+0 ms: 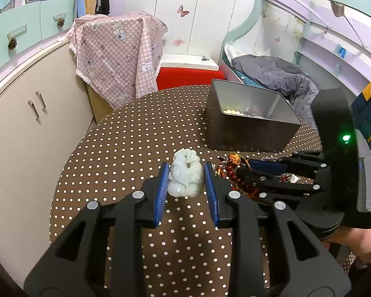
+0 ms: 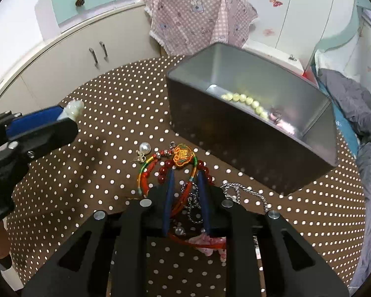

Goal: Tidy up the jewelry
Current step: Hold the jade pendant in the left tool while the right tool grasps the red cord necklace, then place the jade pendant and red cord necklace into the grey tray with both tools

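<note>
A pale jade carving (image 1: 185,173) stands on the brown polka-dot table (image 1: 136,136). My left gripper (image 1: 186,170) is open, its blue pads on either side of the carving with small gaps. It also shows at the left of the right wrist view (image 2: 69,111). My right gripper (image 2: 185,175) is partly open over a pile of jewelry: a red bead bracelet (image 2: 183,168) with an orange knot charm (image 2: 183,157), a silver chain (image 2: 244,193) and a pearl (image 2: 145,147). Red cord lies between its pads. A metal tin (image 2: 247,133) holds a pale bead bracelet (image 2: 244,101).
The tin (image 1: 249,121) stands at the far right of the table. A cabinet (image 1: 32,123) curves along the left. A pink checked cloth (image 1: 118,57) hangs behind the table. A bed with grey bedding (image 1: 279,74) lies at the right.
</note>
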Demonstrator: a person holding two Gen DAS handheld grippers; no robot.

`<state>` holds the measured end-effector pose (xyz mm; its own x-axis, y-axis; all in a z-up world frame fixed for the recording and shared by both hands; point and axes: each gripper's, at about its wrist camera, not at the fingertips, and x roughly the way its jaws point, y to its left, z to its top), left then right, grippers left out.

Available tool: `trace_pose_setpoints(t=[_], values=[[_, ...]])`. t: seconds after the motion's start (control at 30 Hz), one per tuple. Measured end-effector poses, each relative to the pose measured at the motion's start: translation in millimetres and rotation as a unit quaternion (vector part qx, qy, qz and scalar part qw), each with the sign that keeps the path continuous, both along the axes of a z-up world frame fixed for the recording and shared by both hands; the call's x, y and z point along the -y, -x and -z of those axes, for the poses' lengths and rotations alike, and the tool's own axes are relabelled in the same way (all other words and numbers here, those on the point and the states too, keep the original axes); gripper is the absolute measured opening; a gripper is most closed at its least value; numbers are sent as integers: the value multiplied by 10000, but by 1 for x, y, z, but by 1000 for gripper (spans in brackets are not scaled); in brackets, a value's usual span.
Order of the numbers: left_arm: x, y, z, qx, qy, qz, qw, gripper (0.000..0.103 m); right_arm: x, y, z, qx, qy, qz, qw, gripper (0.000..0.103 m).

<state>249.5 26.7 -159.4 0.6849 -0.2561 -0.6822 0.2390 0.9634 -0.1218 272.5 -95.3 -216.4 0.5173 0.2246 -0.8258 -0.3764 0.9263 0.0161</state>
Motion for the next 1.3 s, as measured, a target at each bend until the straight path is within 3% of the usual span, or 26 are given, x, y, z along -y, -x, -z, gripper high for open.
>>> trace_pose_setpoints(t=[0.1,0.3,0.53,0.87,1.3], values=[[0,1,-1,-1,-11,2,10000,28,4,0,-1,30,-86,6,10000,2],[-2,-1,-3,35,-6,-23,10000,28,25,11,-30,221,-816,-35,9964,2],[-1,1,-19,194,18,42,9998,28,45,20,-75,570,-1339,-12,9894,2],[19,-15,-76,802,95,317,9962,28,76,16,-147,1297,-1479,172,9803,2],[40,-38,-109,1007,301,577,9928,28,98,3,-175,1693,-1403,374,9748,2]])
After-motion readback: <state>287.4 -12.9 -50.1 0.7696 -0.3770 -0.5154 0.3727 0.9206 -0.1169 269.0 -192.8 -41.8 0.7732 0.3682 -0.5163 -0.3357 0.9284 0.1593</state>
